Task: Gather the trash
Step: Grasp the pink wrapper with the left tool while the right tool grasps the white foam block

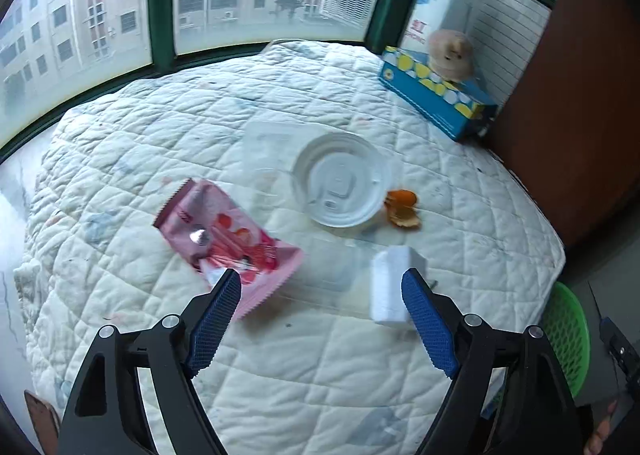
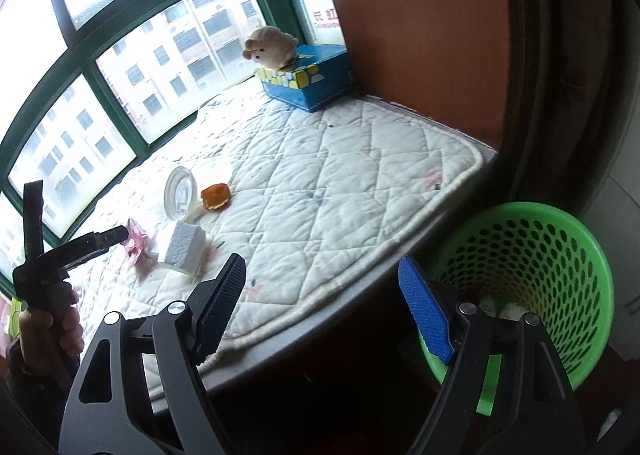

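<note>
Four pieces of trash lie on the white quilted pad (image 1: 280, 355) that covers the window ledge, the largest thing in view. At the pad's far right corner stands a blue tissue box (image 1: 436, 95) with a plush toy (image 1: 452, 51) on top. Below the ledge's edge, on the floor at the right, sits the green mesh basket (image 2: 540, 267), with some pale crumpled things in its bottom.

On the pad, the pink snack wrapper (image 1: 228, 239) lies flat at the left. Near the middle is the white plastic lid (image 1: 340, 179), resting on a clear plastic sheet that is hard to make out. A white foam block (image 1: 390, 287) is nearest the ledge's front edge, just in front of the lid. Smallest is the orange peel (image 1: 402, 207), just beside the lid's right rim.

The left gripper (image 1: 322, 291) hangs over the pad with its blue fingers (image 1: 216, 319) spread wide and nothing between them; the wrapper and foam block lie beyond the tips. The right gripper (image 2: 322, 279) points between the pad's edge and the basket, fingers also spread and empty. A hand (image 2: 60, 327) holds the left gripper's handle.
</note>
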